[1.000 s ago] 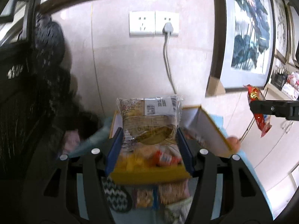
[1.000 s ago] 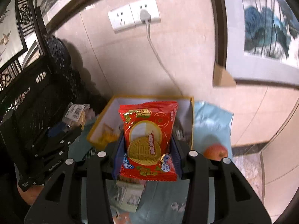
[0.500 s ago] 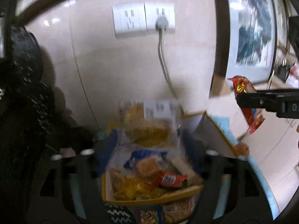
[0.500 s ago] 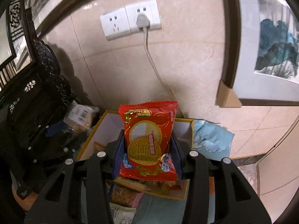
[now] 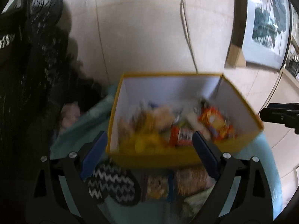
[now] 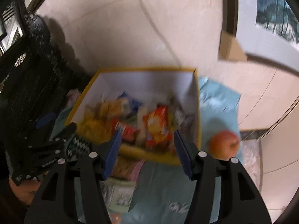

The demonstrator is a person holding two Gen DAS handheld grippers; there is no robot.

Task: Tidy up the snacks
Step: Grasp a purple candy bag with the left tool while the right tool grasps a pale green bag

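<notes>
A yellow box with white inner walls (image 5: pixel 241 141) (image 6: pixel 194 93) stands on a blue-green cloth and holds several blurred snack packets. An orange-red packet (image 6: pixel 157 128) (image 5: pixel 214 123) lies among them. My left gripper (image 5: pixel 148 155) hovers at the box's near wall; its jaws are opening wide with nothing between them. My right gripper (image 6: pixel 147 153) is open over the same near wall, its blue pads (image 6: pixel 112 155) bare. Each gripper shows at the edge of the other's view: the right gripper (image 5: pixel 280 114), the left gripper (image 6: pixel 46 145).
Loose packets (image 5: pixel 186 183) (image 6: pixel 119 196) and a black-and-white zigzag item (image 5: pixel 112 184) lie in front of the box. An apple (image 6: pixel 224 145) rests on the cloth to the right. Dark carved furniture (image 5: pixel 28 74) stands left; the wall with a socket and cord (image 5: pixel 185 18) is behind.
Both grippers sank toward the box and tilted down. The left let go of its clear-wrapped pastry packet and the right its red packet; neither is between the fingers now.
</notes>
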